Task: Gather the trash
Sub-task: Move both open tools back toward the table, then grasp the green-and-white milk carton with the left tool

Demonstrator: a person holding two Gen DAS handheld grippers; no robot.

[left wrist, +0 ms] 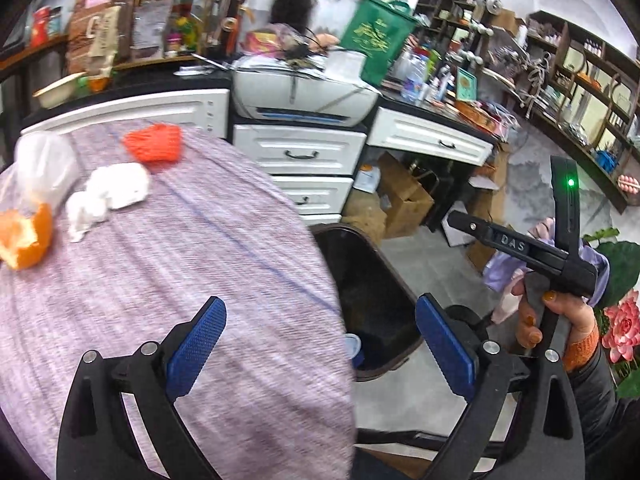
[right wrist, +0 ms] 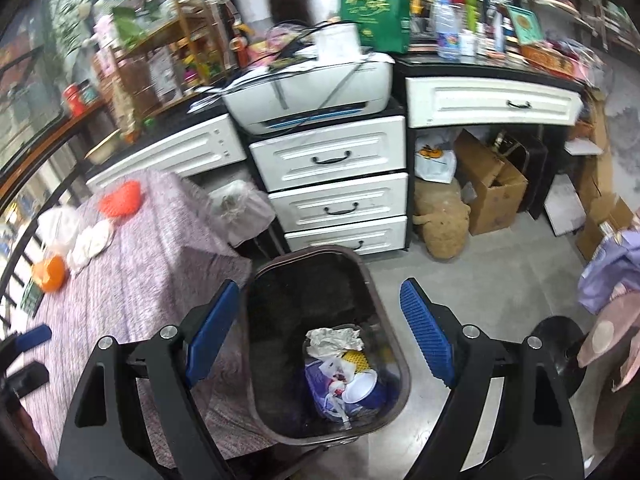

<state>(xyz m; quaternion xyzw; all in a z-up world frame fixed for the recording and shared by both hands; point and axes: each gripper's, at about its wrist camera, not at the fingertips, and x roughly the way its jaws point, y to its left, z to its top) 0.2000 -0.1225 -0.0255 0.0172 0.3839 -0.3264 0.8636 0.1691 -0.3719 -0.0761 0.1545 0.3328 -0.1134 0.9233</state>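
My left gripper (left wrist: pixel 320 320) is open and empty, over the right edge of the purple-clothed table (left wrist: pixel 200 260). At the table's far left lie an orange peel (left wrist: pixel 24 236), crumpled white tissue (left wrist: pixel 108 192), a clear plastic bag (left wrist: pixel 44 164) and a red-orange net (left wrist: pixel 154 144). My right gripper (right wrist: pixel 320 300) hangs open and empty above the dark bin (right wrist: pixel 308 254), which holds crumpled paper (right wrist: pixel 332 340) and other trash. The right wrist view also shows the peel (right wrist: pixel 50 272), the tissue (right wrist: pixel 90 240) and the net (right wrist: pixel 120 198).
The bin (left wrist: pixel 344 230) stands on the floor against the table's right side. White drawers (right wrist: pixel 332 160) with a printer (right wrist: pixel 312 92) on top stand behind it. Cardboard boxes (right wrist: pixel 492 192) sit under the desk. A hand (left wrist: pixel 536 320) grips the right gripper's handle.
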